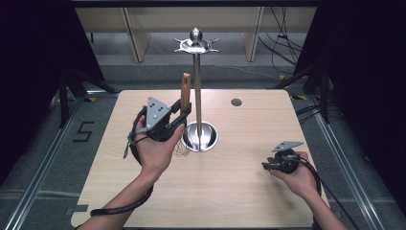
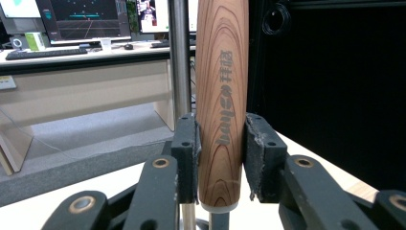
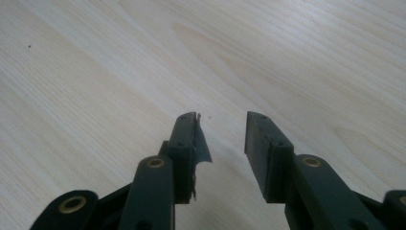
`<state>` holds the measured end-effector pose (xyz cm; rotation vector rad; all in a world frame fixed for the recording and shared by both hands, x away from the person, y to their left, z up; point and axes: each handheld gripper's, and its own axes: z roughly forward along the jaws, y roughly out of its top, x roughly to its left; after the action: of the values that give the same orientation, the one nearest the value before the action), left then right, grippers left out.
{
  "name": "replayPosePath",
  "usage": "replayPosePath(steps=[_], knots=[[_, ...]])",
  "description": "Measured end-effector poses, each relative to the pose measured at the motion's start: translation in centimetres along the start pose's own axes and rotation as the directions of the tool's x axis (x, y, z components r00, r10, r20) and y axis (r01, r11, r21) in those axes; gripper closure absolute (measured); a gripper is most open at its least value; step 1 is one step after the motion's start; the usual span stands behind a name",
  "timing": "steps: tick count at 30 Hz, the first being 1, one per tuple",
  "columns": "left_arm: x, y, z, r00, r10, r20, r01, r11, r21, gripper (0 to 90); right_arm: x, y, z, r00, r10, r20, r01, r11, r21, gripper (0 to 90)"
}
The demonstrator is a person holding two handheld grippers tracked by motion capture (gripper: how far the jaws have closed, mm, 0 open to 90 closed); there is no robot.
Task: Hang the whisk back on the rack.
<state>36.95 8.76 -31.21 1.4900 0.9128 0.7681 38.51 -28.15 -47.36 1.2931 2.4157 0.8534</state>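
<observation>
My left gripper [image 1: 184,111] is shut on the wooden handle [image 1: 185,91] of a utensil and holds it upright, just left of the metal stand's pole [image 1: 197,86]. A wire head [image 1: 181,149] hangs below the hand, partly hidden. In the left gripper view both pads press the printed handle [image 2: 222,96], with the pole [image 2: 179,57] close behind it. The stand has a round shiny base [image 1: 201,135] and a ring of hooks [image 1: 196,44] on top. My right gripper [image 1: 266,166] rests low at the table's right, open, with nothing between its jaws [image 3: 222,129].
The light wooden table [image 1: 230,201] has a small dark round hole [image 1: 236,102] at the back right. Black tripod legs and cables stand on the floor on both sides. A desk with monitors [image 2: 72,19] lies beyond the table.
</observation>
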Motion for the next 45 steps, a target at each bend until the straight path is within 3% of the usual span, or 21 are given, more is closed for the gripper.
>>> replayPosePath(steps=[4,6,8,12,14,21,22,27,29,32,35,36,39,40,41,45], knots=[[-0.4,0.1,0.4,0.9999,0.003,-0.016,-0.003,0.9999,-0.013,67.6,0.1,0.0,0.0,1.0000,0.006,-0.002,-0.006,1.0000,-0.007,65.4],[-0.5,0.1,0.6,0.9997,0.001,-0.024,-0.001,0.9998,-0.018,67.6,0.0,0.1,-0.2,1.0000,-0.007,-0.004,0.007,0.9997,0.025,65.4],[-0.4,0.3,1.0,0.9985,0.028,-0.046,-0.029,0.9991,-0.030,67.6,0.0,0.1,-0.2,1.0000,-0.006,-0.004,0.006,0.9997,0.025,65.4],[-0.6,0.5,1.3,0.9988,0.003,-0.048,-0.004,0.9996,-0.029,67.6,0.0,0.1,-0.3,1.0000,-0.006,-0.004,0.007,0.9997,0.025,65.4],[-0.7,0.6,1.5,0.9985,0.002,-0.056,-0.004,0.9994,-0.036,67.6,0.1,0.0,0.1,1.0000,0.007,-0.002,-0.007,0.9999,-0.015,65.4],[-1.0,1.2,1.7,0.9968,-0.005,-0.080,0.000,0.9980,-0.063,67.6,0.0,0.0,0.0,1.0000,0.001,-0.006,-0.001,1.0000,0.007,65.4],[-1.0,1.5,1.8,0.9954,0.017,-0.094,-0.024,0.9969,-0.075,67.6,-0.1,0.0,-0.1,0.9999,-0.016,-0.004,0.016,0.9996,0.024,65.4],[-1.4,1.6,2.0,0.9948,0.026,-0.099,-0.035,0.9957,-0.086,67.6,0.0,0.0,0.1,1.0000,0.000,-0.004,0.000,1.0000,-0.006,65.3],[-1.5,1.6,2.0,0.9938,0.036,-0.105,-0.045,0.9951,-0.088,67.6,-0.2,-0.1,0.1,0.9996,-0.026,0.010,0.026,0.9996,-0.005,65.3],[-1.4,1.6,2.0,0.9930,0.036,-0.113,-0.046,0.9951,-0.087,67.6,-0.2,-0.1,0.1,0.9997,-0.024,0.009,0.024,0.9996,-0.012,65.3],[-1.4,1.7,1.9,0.9914,0.039,-0.125,-0.052,0.9937,-0.099,67.6,0.1,0.0,0.0,1.0000,0.010,-0.001,-0.010,0.9999,0.009,65.3],[-1.4,1.9,1.9,0.9912,0.042,-0.126,-0.055,0.9937,-0.098,67.5,-0.2,0.0,0.0,0.9999,-0.013,-0.002,0.013,0.9999,0.003,65.3],[-1.5,2.0,1.9,0.9907,0.044,-0.129,-0.058,0.9926,-0.106,67.5,0.0,0.0,-0.1,1.0000,-0.002,-0.004,0.003,0.9998,0.020,65.3],[-1.5,2.0,1.9,0.9902,0.049,-0.131,-0.063,0.9924,-0.105,67.5,-0.2,0.0,-0.1,0.9996,-0.027,-0.001,0.027,0.9995,0.019,65.3],[-1.6,2.0,1.9,0.9903,0.049,-0.130,-0.063,0.9922,-0.108,67.5,-0.1,0.1,-0.2,0.9999,-0.014,-0.005,0.014,0.9995,0.029,65.3],[-1.8,2.1,2.1,0.9909,0.049,-0.125,-0.063,0.9919,-0.110,67.5,-0.4,0.0,0.0,0.9988,-0.048,0.004,0.048,0.9986,0.020,65.3]])
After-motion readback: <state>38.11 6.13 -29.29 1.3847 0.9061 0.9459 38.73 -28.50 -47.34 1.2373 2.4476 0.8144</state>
